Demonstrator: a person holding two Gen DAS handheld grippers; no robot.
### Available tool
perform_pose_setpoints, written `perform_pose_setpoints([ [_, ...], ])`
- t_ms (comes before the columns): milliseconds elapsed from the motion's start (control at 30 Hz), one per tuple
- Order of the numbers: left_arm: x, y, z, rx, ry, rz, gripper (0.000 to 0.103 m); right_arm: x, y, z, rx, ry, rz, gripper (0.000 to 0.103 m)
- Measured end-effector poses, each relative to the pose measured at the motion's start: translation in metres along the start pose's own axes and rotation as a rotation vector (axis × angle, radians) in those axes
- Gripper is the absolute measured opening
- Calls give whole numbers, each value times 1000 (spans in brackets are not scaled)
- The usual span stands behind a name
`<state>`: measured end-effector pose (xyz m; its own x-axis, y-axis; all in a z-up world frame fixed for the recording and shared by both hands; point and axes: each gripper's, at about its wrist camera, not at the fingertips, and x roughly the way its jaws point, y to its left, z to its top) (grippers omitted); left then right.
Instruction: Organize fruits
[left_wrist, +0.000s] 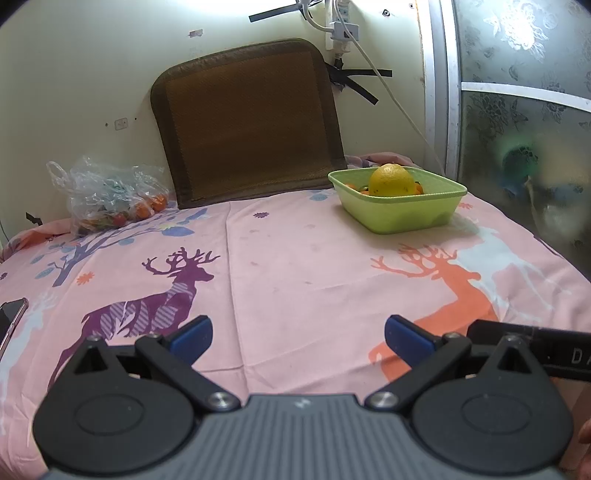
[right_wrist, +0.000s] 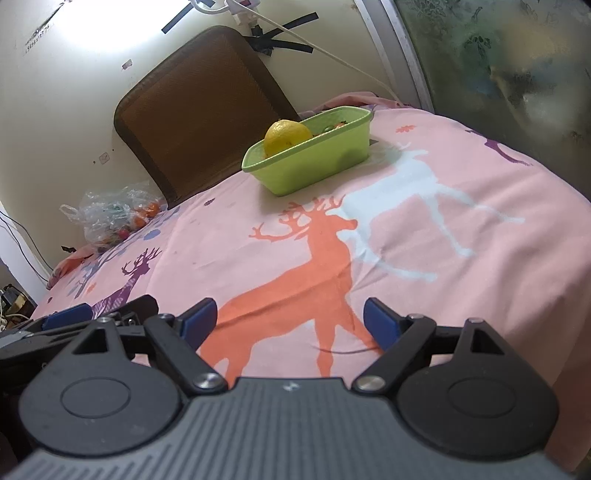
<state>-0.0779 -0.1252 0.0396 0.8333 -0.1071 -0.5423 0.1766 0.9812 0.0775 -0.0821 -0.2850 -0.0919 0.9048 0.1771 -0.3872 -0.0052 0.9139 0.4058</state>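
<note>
A green plastic basket stands at the far right of the pink deer-print cloth, holding a large yellow citrus fruit and small orange fruits, mostly hidden behind it. At the far left lies a clear plastic bag with small orange and red fruits inside. My left gripper is open near the front edge, nothing between its blue pads. My right gripper is open too, over the orange deer print. The left gripper's blue fingertip shows at the right wrist view's left edge.
A brown woven cushion leans on the wall behind the cloth. A phone lies at the left edge. A white cable hangs down the wall to the right. Frosted patterned glass bounds the right side.
</note>
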Motion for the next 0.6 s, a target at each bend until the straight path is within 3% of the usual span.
perform_pose_setpoints([
  [600, 4, 1, -3, -1, 24, 2, 103, -4, -1, -1, 1, -27, 1, 88],
])
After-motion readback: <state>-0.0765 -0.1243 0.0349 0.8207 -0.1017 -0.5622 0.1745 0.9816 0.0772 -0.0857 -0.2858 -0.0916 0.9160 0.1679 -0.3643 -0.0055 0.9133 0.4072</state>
